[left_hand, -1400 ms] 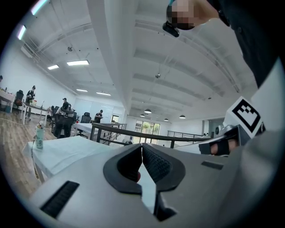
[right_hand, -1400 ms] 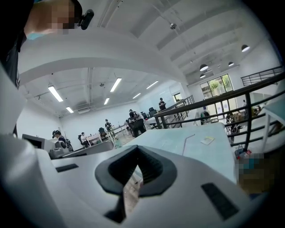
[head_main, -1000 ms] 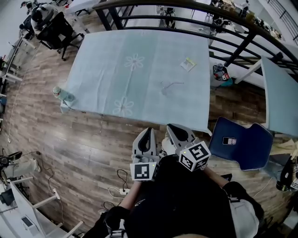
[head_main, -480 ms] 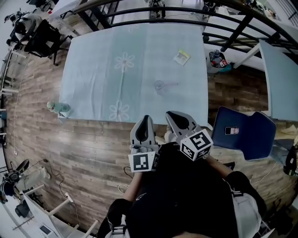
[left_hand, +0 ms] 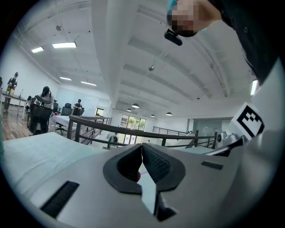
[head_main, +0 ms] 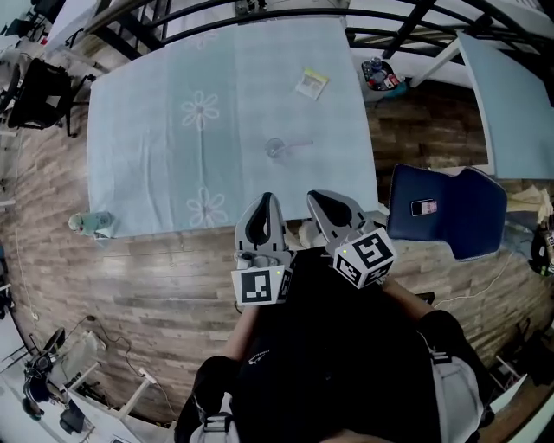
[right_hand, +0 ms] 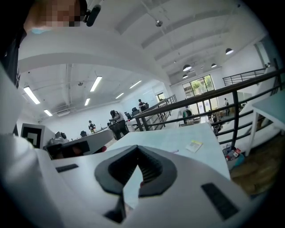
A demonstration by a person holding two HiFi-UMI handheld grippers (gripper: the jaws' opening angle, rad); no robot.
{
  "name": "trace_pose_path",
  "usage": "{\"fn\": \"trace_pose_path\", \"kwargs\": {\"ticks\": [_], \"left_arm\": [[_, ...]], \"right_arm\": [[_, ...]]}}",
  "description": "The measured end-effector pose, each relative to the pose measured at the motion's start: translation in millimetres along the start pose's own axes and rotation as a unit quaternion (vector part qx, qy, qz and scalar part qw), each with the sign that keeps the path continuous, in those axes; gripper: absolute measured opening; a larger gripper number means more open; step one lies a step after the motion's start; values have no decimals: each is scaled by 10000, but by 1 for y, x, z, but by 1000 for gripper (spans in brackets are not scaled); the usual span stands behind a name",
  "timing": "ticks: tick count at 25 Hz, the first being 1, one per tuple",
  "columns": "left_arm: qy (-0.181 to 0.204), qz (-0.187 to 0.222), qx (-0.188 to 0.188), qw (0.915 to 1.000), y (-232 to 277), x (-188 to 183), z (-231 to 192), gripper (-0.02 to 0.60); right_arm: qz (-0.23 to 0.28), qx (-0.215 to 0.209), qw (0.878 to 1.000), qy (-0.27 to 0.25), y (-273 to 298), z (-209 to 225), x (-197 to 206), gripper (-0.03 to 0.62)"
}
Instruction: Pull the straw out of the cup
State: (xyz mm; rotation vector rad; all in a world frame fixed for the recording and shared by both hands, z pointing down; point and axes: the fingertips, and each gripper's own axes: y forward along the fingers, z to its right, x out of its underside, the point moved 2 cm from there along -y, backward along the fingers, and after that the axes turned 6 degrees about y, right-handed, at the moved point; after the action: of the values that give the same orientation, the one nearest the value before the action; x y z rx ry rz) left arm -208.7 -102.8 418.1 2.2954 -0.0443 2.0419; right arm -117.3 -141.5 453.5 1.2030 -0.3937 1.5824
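A clear cup [head_main: 275, 148] stands on the light blue tablecloth [head_main: 173, 164], right of the middle, with a thin straw [head_main: 299, 144] leaning out of it to the right. Both grippers are held close to the person's body at the table's near edge, well short of the cup. My left gripper [head_main: 266, 198] is shut with nothing in it; its jaws meet tip to tip in the left gripper view [left_hand: 142, 145]. My right gripper [head_main: 314, 196] is beside it, also shut and empty [right_hand: 137, 147]. Neither gripper view shows the cup plainly.
A small paper packet [head_main: 312, 83] lies near the table's far right corner. A blue chair [head_main: 459, 234] with a phone [head_main: 421, 207] on it stands right of the table. A black railing [head_main: 389, 26] runs behind it, and a second table [head_main: 511, 86] is at the right.
In the head view the table and cup have drawn nearer and lower in the picture. Both grippers have moved forward together to the table's near edge, still shut.
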Motion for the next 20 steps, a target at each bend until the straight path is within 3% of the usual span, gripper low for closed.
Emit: {"fn": "trace_pose_path", "kwargs": {"ticks": [10, 14, 20], "left_arm": [[264, -368, 1000, 9940, 30, -1, -40, 15], [281, -316, 1291, 9907, 38, 0, -62, 15], [254, -275, 1698, 9848, 50, 3, -75, 15]], "right_arm": [[135, 856, 9953, 425, 44, 0, 2, 9], [298, 1518, 9866, 510, 63, 14, 13, 9], [407, 2187, 9696, 1018, 85, 41, 34, 9]]}}
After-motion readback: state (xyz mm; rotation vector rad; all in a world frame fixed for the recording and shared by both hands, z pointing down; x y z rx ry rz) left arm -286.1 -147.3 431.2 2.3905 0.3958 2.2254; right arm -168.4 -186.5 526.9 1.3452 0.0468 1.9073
